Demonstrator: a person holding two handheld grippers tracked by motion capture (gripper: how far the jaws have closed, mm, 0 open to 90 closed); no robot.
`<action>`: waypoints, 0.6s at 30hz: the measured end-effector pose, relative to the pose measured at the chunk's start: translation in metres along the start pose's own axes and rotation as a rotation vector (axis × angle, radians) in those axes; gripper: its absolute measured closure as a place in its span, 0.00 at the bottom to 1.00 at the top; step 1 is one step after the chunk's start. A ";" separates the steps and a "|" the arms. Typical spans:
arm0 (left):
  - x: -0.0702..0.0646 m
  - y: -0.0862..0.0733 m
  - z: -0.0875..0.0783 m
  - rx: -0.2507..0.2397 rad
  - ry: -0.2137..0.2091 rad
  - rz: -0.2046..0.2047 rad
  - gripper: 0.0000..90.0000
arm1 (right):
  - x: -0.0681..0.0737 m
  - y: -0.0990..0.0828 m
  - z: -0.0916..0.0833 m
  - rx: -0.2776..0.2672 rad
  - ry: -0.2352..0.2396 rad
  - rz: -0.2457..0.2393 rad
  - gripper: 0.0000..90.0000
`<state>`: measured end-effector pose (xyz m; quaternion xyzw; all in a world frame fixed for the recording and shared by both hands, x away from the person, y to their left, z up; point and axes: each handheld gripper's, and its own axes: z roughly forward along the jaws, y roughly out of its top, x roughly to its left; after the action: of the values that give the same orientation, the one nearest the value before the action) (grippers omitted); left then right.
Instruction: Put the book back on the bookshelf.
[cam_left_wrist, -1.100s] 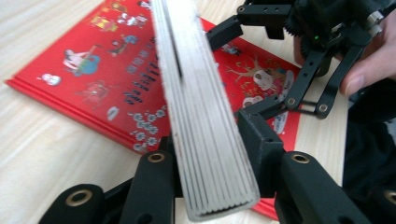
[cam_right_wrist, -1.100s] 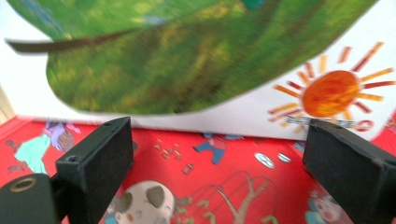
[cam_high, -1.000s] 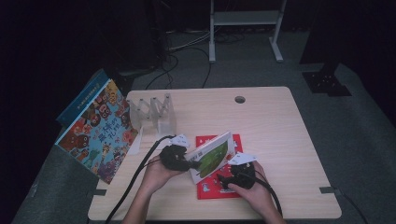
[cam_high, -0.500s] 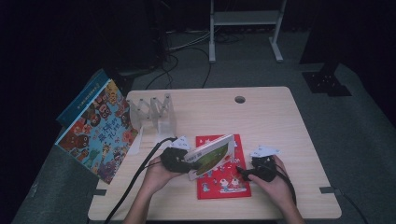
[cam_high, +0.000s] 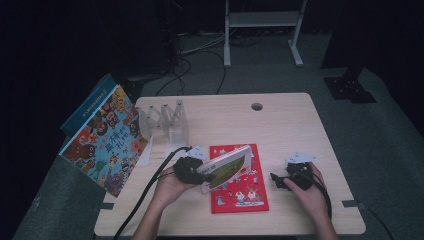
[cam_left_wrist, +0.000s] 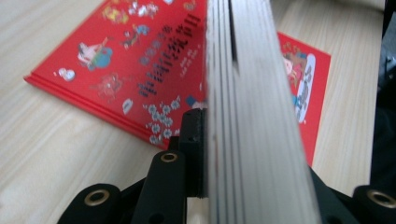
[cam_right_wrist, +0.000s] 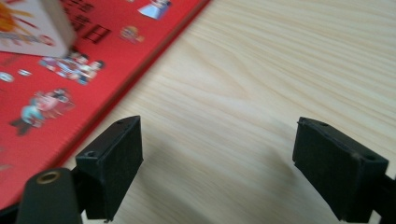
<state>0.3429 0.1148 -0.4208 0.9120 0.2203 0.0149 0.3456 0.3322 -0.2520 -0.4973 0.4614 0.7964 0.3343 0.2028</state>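
Observation:
A thick book with a green cover (cam_high: 227, 167) hangs tilted over a red picture book (cam_high: 240, 192) that lies flat on the table. My left gripper (cam_high: 207, 172) is shut on the green book at its left end; its jaws have just been closing with that book between them. In the left gripper view the book's page edges (cam_left_wrist: 252, 70) stand between the black jaws, with the red book (cam_left_wrist: 126, 70) below. My right gripper (cam_high: 276, 181) sits on the table to the right of the red book, open, with bare wood between its pads (cam_right_wrist: 112, 163). The red book's corner (cam_right_wrist: 42, 70) lies to its left.
A large colourful picture book (cam_high: 102, 142) leans off the table's left edge. A clear folding rack (cam_high: 162, 120) stands at the back left. A cable hole (cam_high: 257, 106) sits near the far edge of the wooden table (cam_high: 295, 135).
My right gripper has moved to the right, off the red book and onto bare table. The left gripper has stayed in place with the green book.

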 end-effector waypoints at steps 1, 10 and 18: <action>0.000 0.001 0.000 0.014 -0.001 0.001 0.83 | -0.002 -0.001 0.000 0.004 -0.007 0.003 0.17; 0.001 0.018 -0.009 0.070 -0.014 0.022 0.79 | -0.010 -0.004 0.001 0.008 0.000 0.018 0.15; 0.001 0.033 -0.013 0.119 -0.015 0.040 0.81 | -0.011 -0.004 0.001 0.007 0.007 0.023 0.15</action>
<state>0.3547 0.1015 -0.3895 0.9354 0.1999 0.0020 0.2918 0.3359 -0.2627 -0.5008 0.4702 0.7928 0.3356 0.1944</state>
